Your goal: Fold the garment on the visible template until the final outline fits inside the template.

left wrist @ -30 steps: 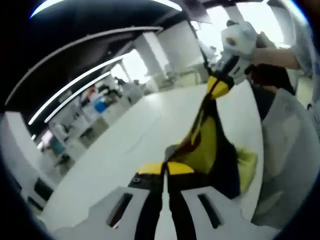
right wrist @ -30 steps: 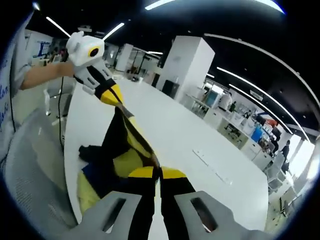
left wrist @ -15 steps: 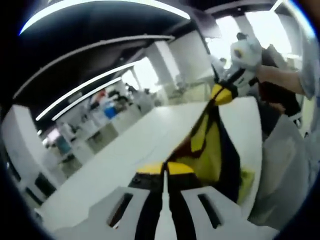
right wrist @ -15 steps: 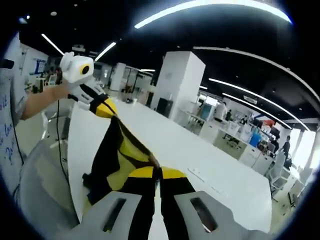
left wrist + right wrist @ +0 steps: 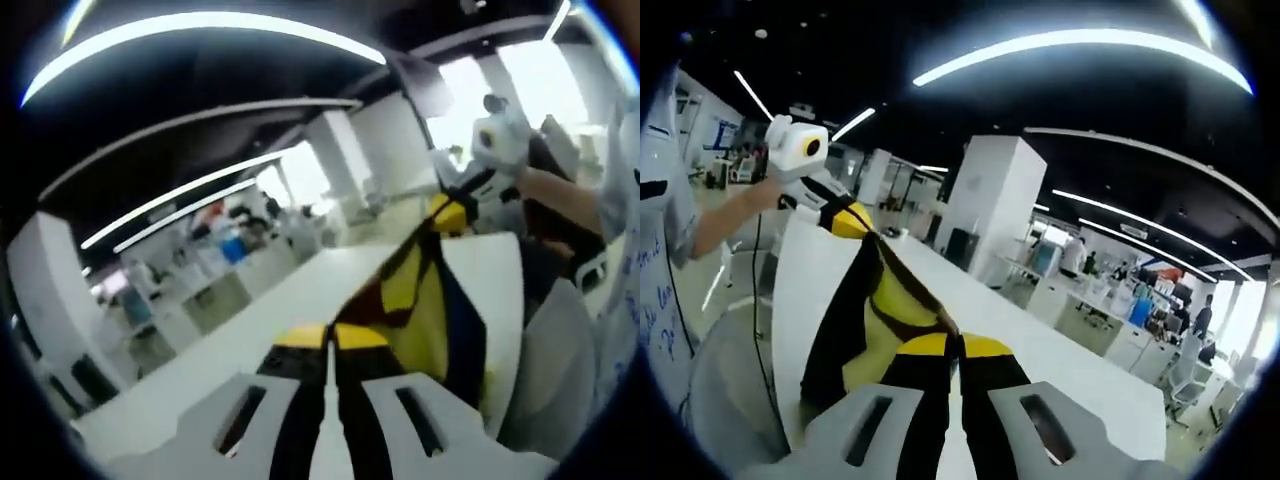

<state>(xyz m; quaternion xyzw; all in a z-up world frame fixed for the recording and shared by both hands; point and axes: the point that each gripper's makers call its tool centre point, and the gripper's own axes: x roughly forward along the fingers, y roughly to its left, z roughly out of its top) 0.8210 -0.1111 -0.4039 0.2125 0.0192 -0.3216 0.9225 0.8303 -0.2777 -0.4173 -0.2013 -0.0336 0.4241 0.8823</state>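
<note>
While both tools are pinching cloth, the left gripper (image 5: 330,340) is sitting clamped at six o'clock in the left gripper view, its yellow-tipped jaws pressed together on one edge of the garment (image 5: 425,310). From there the yellow and dark fabric is stretching up toward one o'clock, where the right gripper (image 5: 452,212) is gripping the far edge.

In the right gripper view the right gripper (image 5: 958,345) is likewise closing its jaws on the garment (image 5: 875,320) at six o'clock, and the cloth is running toward ten o'clock to the left gripper (image 5: 850,222), a person's hand (image 5: 768,192) holding it.

The garment is hanging in the air between the two tools, taut along its top edge and drooping over the near edge of the white table (image 5: 1040,350). A grey chair (image 5: 555,370) is standing just beside that edge at four o'clock in the left gripper view. No template is showing clearly in either view.

Judging from this, the risk is in the lowering: the loose lower part is dangling near the table edge and could slide off toward the chair, or bunch under itself. An uneven pull could also slip a thin pinch free.
</note>
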